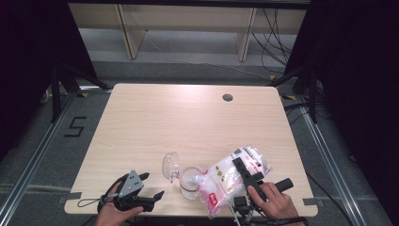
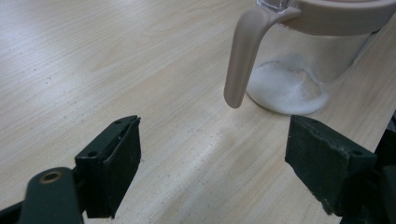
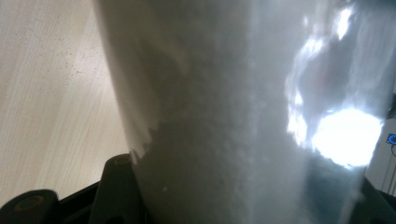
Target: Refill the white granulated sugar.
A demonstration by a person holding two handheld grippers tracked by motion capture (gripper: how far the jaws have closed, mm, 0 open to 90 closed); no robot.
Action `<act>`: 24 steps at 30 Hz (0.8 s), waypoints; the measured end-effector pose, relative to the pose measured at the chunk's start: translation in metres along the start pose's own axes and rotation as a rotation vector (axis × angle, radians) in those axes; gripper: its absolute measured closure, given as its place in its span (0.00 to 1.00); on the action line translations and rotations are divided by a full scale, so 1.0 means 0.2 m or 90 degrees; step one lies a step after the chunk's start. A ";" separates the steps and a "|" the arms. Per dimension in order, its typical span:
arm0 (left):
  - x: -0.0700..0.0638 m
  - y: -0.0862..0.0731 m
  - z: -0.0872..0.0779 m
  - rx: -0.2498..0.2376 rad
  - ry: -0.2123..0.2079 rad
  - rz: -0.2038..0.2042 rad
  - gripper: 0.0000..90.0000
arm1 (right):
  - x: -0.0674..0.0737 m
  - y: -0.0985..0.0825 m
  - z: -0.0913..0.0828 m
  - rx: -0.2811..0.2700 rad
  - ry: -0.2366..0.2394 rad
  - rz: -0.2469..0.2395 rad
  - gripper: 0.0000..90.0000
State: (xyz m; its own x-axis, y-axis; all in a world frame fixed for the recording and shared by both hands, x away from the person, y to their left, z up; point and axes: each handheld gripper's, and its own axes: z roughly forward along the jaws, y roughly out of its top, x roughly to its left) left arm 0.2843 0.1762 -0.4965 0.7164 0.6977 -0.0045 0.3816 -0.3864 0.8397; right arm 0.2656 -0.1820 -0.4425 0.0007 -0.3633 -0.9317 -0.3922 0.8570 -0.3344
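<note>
Two grippers: a person holds one in each hand at the near edge of a wooden table (image 1: 188,122).
Left gripper (image 1: 153,186): it sits low at the near left of the table, held in the left hand (image 1: 113,212). Its jaws stand wide apart with nothing between them. In the left gripper view (image 2: 212,168) only bare wood lies between the two black pads.
Right gripper (image 1: 247,172): it is at the near right, held in the right hand (image 1: 273,202). Its jaws are clamped on the bag, one on each side of it.
Bag (image 1: 230,179): a clear plastic bag with red print, full of white grains. It is tilted, with its low end toward the jar and its high end up and to the right. In the right gripper view the bag (image 3: 224,116) sits very close to the camera, with white grains pressed against the plastic.
Jar (image 1: 190,183): a clear glass jar with a pale pink rim. It stands upright near the front edge, between the two grippers. The low end of the bag is right at its top. In the left gripper view the jar (image 2: 299,60) has a small heap of white grains (image 2: 287,93) at the bottom.
Handle (image 2: 243,56): pale pink, it curves down the side of the jar that faces the left gripper.
Lid (image 1: 171,165): clear and round, it stands open, tipped up at the left side of the jar.
Hole (image 1: 227,97): a small dark round hole in the table, far from the jar, near the back edge.
</note>
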 end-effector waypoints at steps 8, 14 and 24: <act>0.00 0.00 0.00 0.001 0.002 0.001 0.20 | 0.02 0.00 -0.02 0.032 -0.004 0.050 0.54; 0.00 0.00 0.00 -0.004 -0.004 -0.003 0.20 | 0.01 0.01 -0.02 0.029 -0.014 0.032 0.54; 0.00 0.00 0.00 -0.002 -0.001 -0.003 0.20 | 0.00 0.00 -0.03 0.031 -0.008 0.033 0.54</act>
State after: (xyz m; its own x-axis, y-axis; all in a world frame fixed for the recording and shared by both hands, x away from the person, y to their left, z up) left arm 0.2841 0.1761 -0.4966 0.7152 0.6988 -0.0091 0.3833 -0.3813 0.8413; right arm 0.2605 -0.1843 -0.4420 -0.0065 -0.3132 -0.9497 -0.3467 0.8915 -0.2917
